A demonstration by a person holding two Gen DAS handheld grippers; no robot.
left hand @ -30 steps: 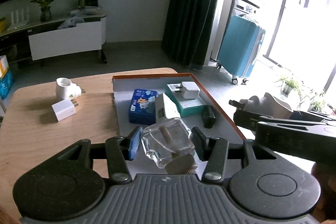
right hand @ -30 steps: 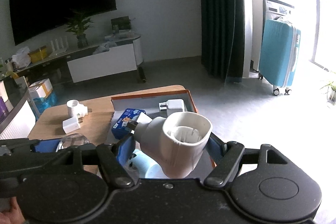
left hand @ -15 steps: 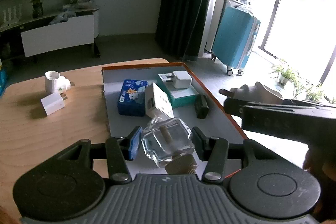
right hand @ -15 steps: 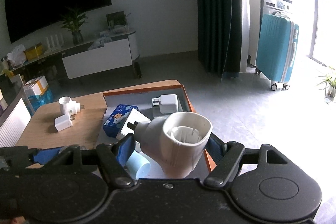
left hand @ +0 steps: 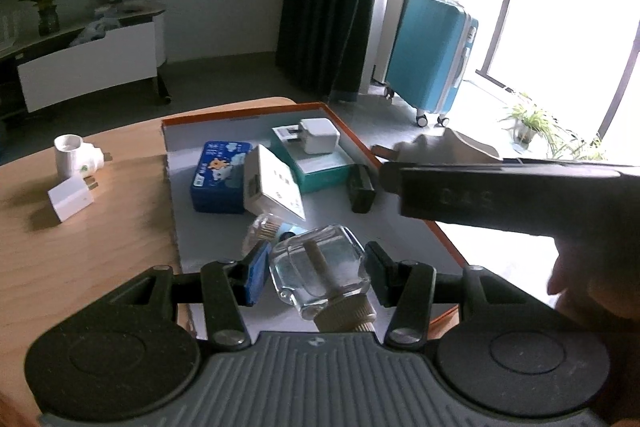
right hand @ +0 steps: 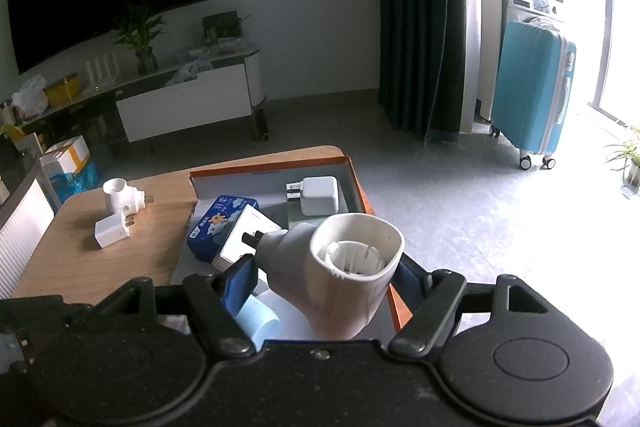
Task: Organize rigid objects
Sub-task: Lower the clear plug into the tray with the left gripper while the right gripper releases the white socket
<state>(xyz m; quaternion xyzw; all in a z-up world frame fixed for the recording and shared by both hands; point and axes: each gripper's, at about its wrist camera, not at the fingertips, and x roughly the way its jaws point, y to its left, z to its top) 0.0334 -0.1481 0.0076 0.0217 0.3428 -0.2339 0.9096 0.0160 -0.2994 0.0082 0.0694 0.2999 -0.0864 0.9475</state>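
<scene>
Between left gripper (left hand: 316, 267) pads, bottle (left hand: 318, 269) cap-rearward

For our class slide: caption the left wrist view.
Left gripper holds a clear glass bottle over an orange-rimmed tray.

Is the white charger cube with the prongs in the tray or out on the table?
Out: white charger cube lies on bare wooden table, beside orange-rimmed tray.
</scene>
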